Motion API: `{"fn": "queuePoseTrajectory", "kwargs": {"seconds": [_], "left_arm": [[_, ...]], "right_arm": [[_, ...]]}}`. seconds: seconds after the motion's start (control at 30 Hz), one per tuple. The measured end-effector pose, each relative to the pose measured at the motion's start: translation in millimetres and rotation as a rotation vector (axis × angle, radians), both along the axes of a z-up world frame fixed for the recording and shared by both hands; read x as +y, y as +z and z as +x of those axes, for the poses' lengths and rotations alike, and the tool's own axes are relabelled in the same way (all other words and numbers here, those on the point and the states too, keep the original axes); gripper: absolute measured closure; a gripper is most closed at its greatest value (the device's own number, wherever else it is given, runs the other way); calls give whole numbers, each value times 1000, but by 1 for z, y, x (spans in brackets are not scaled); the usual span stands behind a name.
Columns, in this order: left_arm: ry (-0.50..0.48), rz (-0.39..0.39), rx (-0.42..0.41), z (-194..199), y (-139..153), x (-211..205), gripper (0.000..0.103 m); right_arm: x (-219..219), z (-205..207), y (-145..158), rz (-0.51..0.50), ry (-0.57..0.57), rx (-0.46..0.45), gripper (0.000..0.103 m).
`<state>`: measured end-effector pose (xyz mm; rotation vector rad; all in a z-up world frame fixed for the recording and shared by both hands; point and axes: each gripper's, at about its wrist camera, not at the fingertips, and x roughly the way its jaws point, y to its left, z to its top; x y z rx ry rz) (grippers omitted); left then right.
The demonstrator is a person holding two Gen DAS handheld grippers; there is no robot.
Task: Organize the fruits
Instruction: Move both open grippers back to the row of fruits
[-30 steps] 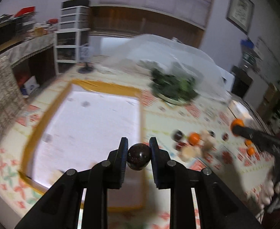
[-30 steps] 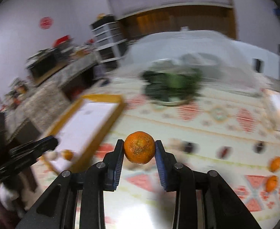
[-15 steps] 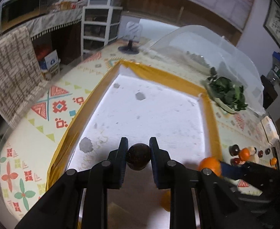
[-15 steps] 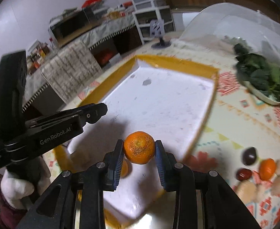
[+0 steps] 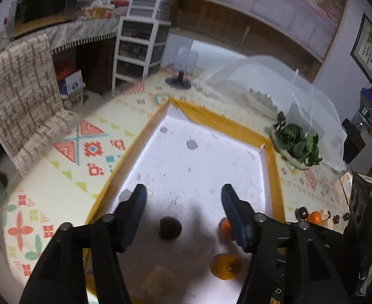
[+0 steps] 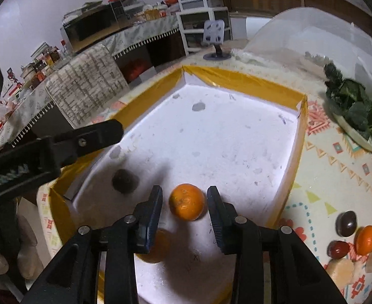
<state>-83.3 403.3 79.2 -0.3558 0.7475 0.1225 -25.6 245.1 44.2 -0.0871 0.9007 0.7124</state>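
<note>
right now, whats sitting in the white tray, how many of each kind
mandarins: 2
dark round fruit: 1
pale yellowish piece, too blurred to name: 1
total: 4

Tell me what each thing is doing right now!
left gripper: jaws just opened wide, holding nothing.
dark fruit: lying loose on the tray floor.
right gripper: jaws just opening, pads apart from the fruit.
tangerine: between the right fingers, let go.
tray: open, holding fruit.
mesh food cover: down over the table.
plate of greens: sitting beside the tray.
</note>
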Motion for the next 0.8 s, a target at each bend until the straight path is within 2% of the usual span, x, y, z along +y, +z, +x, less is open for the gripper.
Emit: {"fn": "queuePoseTrajectory", "kwargs": {"seconds": [0.1, 0.17, 0.23, 0.43, 0.63, 0.7, 0.8], "left_arm": [[1, 7, -52, -16, 19, -10, 34], [-23, 7, -81, -25, 32, -21, 29], [-50, 15, -105, -33, 42, -35, 27], [-200, 15, -138, -47, 61, -98, 23], [-356, 8, -118, -46, 48, -168, 20], [-392, 6, -91, -39, 35, -189, 20], [-419, -5, -42, -29, 15, -212, 20]], "right_arm": [[-17, -9, 18, 39, -15, -36, 62], [-42, -16, 32, 64, -41, -71, 52], [-66, -23, 40, 75, -72, -101, 50], [-186, -41, 55, 72, -246, -142, 50], [-350, -65, 55, 44, -559, -145, 50], [-404, -71, 48, 45, -672, -118, 49], [-458, -75, 33, 49, -771, -61, 49]]}}
